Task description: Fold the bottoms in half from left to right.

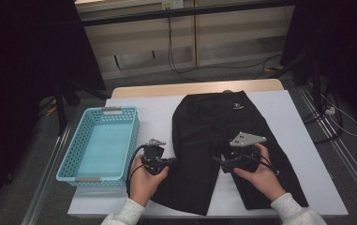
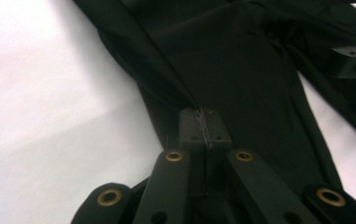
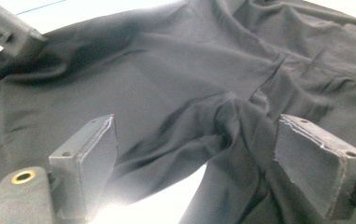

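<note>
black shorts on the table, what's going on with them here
A person is working on the black shorts, spread flat on the white table, with a gripper in each hand. The left gripper has its jaws shut at the outer edge of one leg, seemingly pinching the fabric. The right gripper hangs open over the crotch, holding nothing. A turquoise basket sits empty at the left.

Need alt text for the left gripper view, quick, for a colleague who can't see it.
The left gripper has its two black jaws shut on the edge of the black shorts, which lie spread across the white table cover.
</note>
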Tool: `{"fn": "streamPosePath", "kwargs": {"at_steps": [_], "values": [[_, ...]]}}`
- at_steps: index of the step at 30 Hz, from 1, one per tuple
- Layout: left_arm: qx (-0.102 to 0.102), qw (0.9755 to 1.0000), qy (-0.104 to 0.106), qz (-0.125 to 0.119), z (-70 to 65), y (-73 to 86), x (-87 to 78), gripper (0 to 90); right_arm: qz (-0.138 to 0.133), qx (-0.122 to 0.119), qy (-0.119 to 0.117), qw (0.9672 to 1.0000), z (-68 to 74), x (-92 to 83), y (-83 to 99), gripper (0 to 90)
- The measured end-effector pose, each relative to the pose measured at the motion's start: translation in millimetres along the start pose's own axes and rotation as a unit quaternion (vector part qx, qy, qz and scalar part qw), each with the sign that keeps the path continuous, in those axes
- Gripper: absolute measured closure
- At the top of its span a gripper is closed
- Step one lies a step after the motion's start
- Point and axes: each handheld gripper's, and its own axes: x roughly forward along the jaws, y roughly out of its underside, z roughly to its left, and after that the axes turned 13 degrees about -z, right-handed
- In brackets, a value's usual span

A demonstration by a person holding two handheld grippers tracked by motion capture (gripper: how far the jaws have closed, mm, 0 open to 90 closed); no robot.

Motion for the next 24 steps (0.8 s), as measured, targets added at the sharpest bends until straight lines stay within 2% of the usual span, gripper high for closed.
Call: {"fn": "streamPosePath", "kwargs": {"at_steps": [5,14,18,24], "values": [[0.007,0.9999,0.010,-0.002,-6.8,0.4,4.7,89.6,-0.013,0.013,0.015,0.9997,-2.0,9.9,-5.0,13.0],[0.021,0.9995,0.023,-0.003,-15.4,2.2,8.0,89.6,-0.013,0.005,0.014,0.9998,5.5,29.3,-11.6,11.6],[0.022,0.9993,0.029,-0.010,-20.3,3.3,8.0,89.7,-0.013,0.004,0.014,0.9998,9.1,37.7,-14.8,11.4],[0.022,0.9988,0.037,-0.022,-25.1,5.2,9.8,89.7,-0.023,0.019,0.016,0.9994,11.7,47.9,-20.8,11.6]]}}
